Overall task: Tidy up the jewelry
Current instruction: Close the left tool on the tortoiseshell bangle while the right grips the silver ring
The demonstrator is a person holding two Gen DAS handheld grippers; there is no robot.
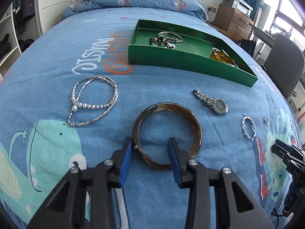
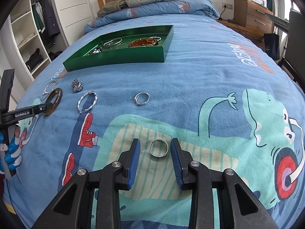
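Observation:
A brown tortoiseshell bangle (image 1: 167,106) lies flat on the blue bedspread. My left gripper (image 1: 150,148) is open and straddles its near-left rim, with one blue pad outside the ring and the other inside. In the right wrist view a plain silver ring (image 2: 159,156) lies between the pads of my right gripper (image 2: 155,148), which is open and not touching it. The green tray (image 1: 171,55) farther up the bed holds an amber bangle (image 1: 223,57), a thin silver bangle (image 1: 169,36) and a bead bracelet (image 1: 162,42).
Loose on the bedspread are a pearl-and-crystal necklace (image 1: 91,106), a silver watch (image 1: 219,105), a twisted silver bracelet (image 2: 86,94) and a ring with a setting (image 2: 137,100). Folded bedding lies at the headboard. A chair, a desk and drawers stand to the right of the bed.

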